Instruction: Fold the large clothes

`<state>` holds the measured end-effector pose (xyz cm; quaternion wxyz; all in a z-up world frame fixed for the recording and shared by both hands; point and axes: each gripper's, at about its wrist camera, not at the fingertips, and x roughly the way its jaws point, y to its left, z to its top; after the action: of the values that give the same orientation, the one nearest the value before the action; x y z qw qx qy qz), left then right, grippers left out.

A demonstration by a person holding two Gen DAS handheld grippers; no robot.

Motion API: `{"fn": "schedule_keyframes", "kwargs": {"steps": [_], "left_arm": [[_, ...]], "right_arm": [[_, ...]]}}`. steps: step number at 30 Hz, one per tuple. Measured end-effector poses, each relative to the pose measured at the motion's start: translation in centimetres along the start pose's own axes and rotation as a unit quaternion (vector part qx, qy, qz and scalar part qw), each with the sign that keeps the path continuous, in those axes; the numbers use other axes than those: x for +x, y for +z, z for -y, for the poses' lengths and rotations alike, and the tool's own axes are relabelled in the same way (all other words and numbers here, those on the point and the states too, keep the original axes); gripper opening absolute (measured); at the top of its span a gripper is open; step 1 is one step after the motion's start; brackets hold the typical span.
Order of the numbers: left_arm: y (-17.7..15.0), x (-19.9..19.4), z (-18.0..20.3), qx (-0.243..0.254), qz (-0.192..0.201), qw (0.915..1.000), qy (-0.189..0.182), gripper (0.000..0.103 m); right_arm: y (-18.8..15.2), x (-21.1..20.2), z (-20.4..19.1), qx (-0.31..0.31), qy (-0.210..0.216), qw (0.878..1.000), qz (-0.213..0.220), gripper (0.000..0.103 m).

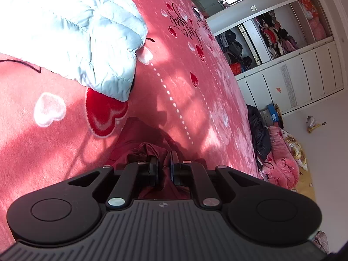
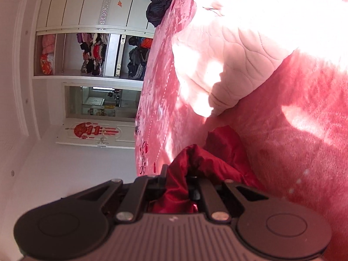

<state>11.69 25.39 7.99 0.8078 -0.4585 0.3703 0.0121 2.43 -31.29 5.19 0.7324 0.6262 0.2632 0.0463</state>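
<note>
Left tongs (image 1: 164,163) pinch crumpled dark red garment (image 1: 139,134) fabric, jaws nearly closed; right tongs (image 2: 177,174) clamp a bunched fold of it just above the plush pink bed blanket (image 1: 184,91); beyond, a puffy quilted pale-blue jacket (image 1: 87,32).

The dark red fabric garment (image 1: 139,150) lies on the pink heart-printed plush blanket (image 1: 195,100), bunched between the left gripper's (image 1: 164,163) jaws. At ten o'clock rests a pale blue quilted jacket (image 1: 87,32); at two o'clock stands the white open wardrobe (image 1: 304,65).
</note>
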Motion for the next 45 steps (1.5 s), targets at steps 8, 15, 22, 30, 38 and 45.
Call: {"fn": "schedule_keyframes", "kwargs": {"steps": [8, 15, 22, 30, 38, 45], "left_arm": [[0.6, 2.6, -0.4, 0.02, -0.006, 0.9997, 0.01, 0.017], [0.6, 1.4, 0.5, 0.05, 0.008, 0.9987, -0.008, 0.024], [1.3, -1.9, 1.9, 0.102, 0.073, 0.9921, -0.002, 0.053], [-2.0, -5.4, 5.3, 0.266, 0.1, 0.9582, 0.029, 0.053], [-10.4, -1.0, 9.4, 0.417, 0.052, 0.9071, 0.013, 0.053], [-15.4, 3.4, 11.5, 0.474, 0.029, 0.8797, -0.025, 0.053]], "right_arm": [[0.8, 1.4, 0.9, 0.004, -0.015, 1.0, -0.001, 0.022], [1.2, 0.4, 0.9, 0.003, 0.003, 1.0, 0.013, 0.051], [1.6, -2.0, -1.2, -0.044, 0.011, 0.998, 0.053, 0.075], [-2.2, -5.3, -7.2, -0.241, 0.0, 0.967, 0.084, 0.088], [-12.0, -2.5, -9.9, -0.407, -0.004, 0.912, 0.058, 0.099], [-18.0, 3.8, -8.3, -0.515, -0.062, 0.855, 0.023, 0.101]]}}
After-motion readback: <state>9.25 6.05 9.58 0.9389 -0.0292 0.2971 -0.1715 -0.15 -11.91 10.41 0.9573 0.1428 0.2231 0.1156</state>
